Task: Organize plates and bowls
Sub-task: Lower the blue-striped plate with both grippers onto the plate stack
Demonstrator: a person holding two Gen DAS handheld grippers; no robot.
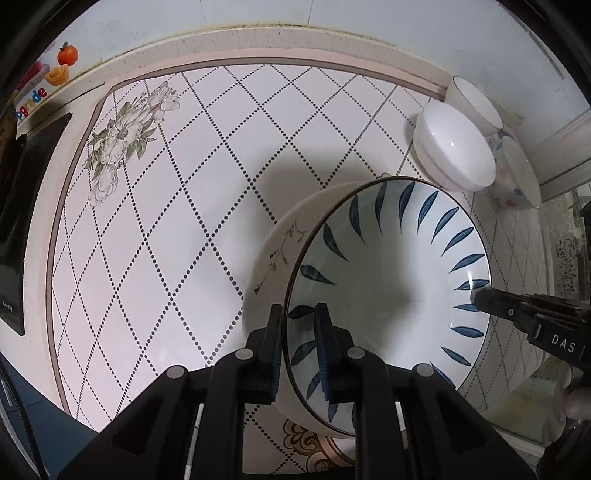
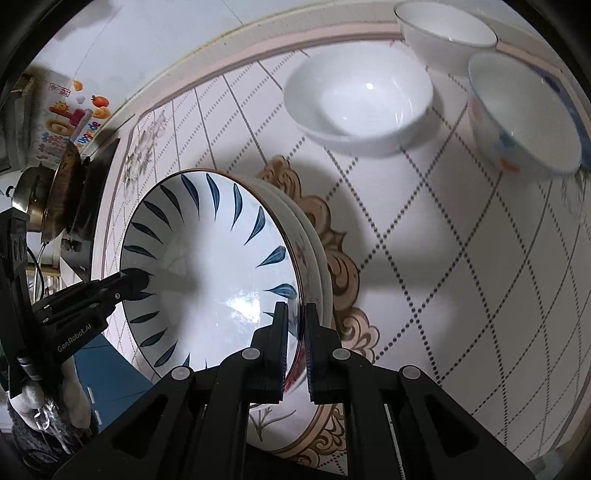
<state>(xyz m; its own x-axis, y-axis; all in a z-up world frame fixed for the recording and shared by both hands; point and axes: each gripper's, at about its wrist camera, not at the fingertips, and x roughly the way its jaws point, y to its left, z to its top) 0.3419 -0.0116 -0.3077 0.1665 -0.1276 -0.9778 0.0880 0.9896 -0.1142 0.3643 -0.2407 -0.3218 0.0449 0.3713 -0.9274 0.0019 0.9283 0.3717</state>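
Note:
A white plate with blue leaf marks (image 1: 391, 280) is held by both grippers above a white plate with a twig pattern (image 1: 275, 251). My left gripper (image 1: 300, 314) is shut on its near rim. My right gripper (image 2: 295, 314) is shut on the opposite rim of the same blue-leaf plate (image 2: 207, 266); its finger shows in the left wrist view (image 1: 491, 301). In the right wrist view the plate sits on a stack of other plates (image 2: 317, 251). Three bowls stand beyond: a plain white bowl (image 2: 360, 107), a second white bowl (image 2: 445, 33), and a bowl with blue and orange marks (image 2: 524, 118).
The counter is covered with a white diamond-patterned mat (image 1: 177, 206) with a flower print. A wall runs along the back. A dark stove (image 1: 22, 206) lies at the left, with a pan (image 2: 59, 192) and a snack package (image 2: 70, 125) near it.

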